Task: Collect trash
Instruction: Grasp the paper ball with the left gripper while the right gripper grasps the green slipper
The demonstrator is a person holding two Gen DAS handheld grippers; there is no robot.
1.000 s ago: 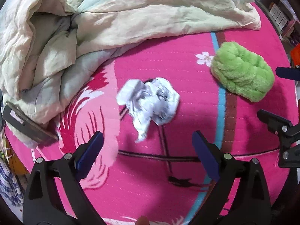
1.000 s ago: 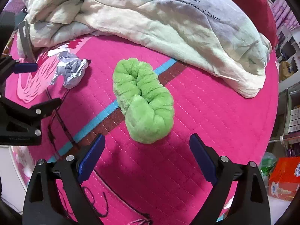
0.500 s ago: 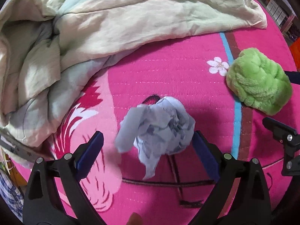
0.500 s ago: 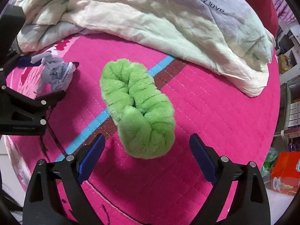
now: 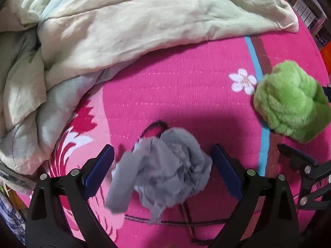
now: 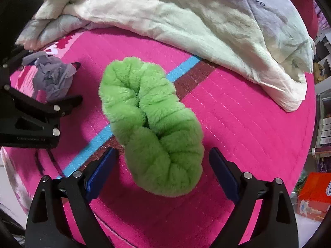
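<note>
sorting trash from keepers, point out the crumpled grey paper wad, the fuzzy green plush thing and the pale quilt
crumpled grey paper wad point(image 5: 165, 169), left wrist view, middle of the wad
fuzzy green plush thing point(image 6: 151, 122), right wrist view, its centre fold
pale quilt point(image 5: 144, 24), left wrist view, broad top surface

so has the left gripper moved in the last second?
Yes. The left gripper has advanced toward the crumpled paper; the ball now sits between its open fingers, and the flower print on the bedcover has drifted nearer and rightward in view.
</note>
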